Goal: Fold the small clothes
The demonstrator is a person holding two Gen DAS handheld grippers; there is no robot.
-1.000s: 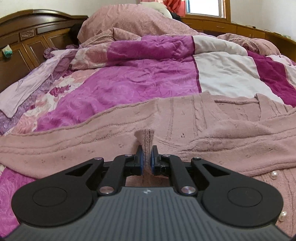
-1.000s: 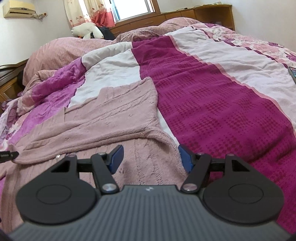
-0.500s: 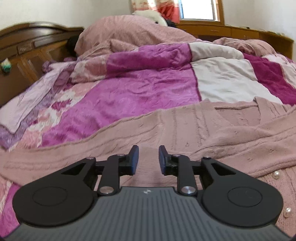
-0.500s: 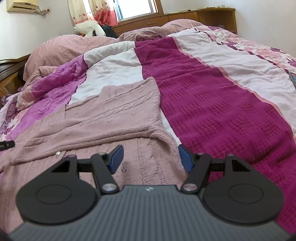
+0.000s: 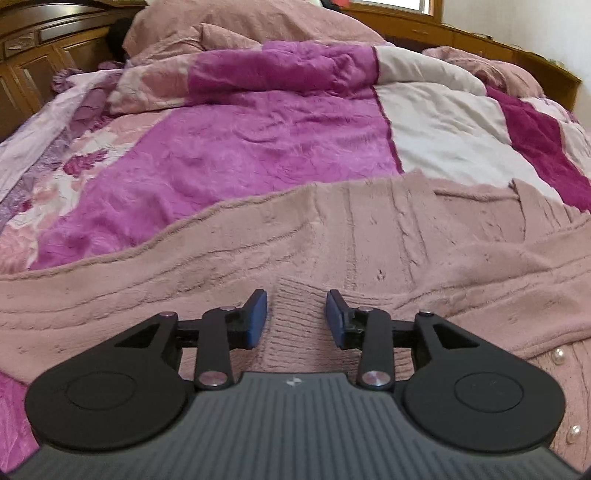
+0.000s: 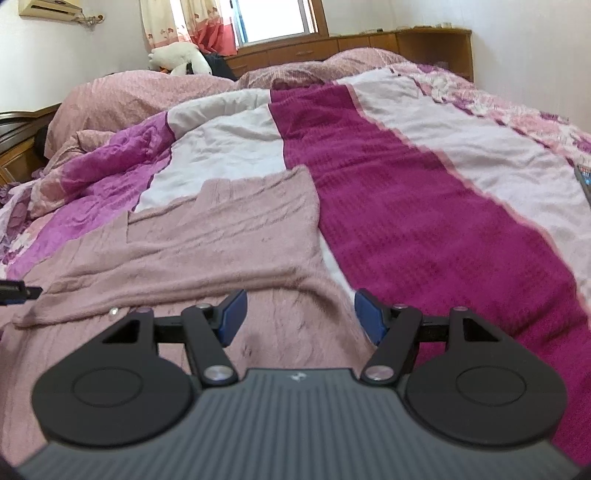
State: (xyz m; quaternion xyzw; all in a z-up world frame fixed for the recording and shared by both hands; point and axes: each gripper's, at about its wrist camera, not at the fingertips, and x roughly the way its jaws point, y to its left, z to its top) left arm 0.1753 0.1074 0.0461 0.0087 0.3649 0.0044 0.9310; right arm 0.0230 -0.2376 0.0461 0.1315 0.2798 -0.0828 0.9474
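A dusty-pink knitted cardigan [image 5: 369, 236] with pearl buttons [image 5: 558, 356] lies spread on the bed, its sleeves folded across the body. My left gripper [image 5: 296, 314] hovers just over a ribbed cuff [image 5: 295, 325]; its jaws are opening, and the cuff lies flat beneath the gap without the pads pressing on it. In the right wrist view the same cardigan [image 6: 221, 236] fills the lower left. My right gripper [image 6: 297, 314] stands open over the cardigan's right edge with nothing between its fingers. The left gripper's tip [image 6: 14, 291] shows at the far left edge.
A magenta, white and pink quilt [image 5: 240, 147] covers the bed. Pink pillows [image 5: 240, 22] and a wooden headboard [image 5: 33, 55] are at the back left. A plush toy [image 6: 177, 57] sits by the window. A dark object [image 6: 583, 181] lies at the right bed edge.
The left gripper was shut on a pinch of the cardigan's cuff; it has let go and spread its jaws, the cuff dropping flat. The right gripper stays open and still.
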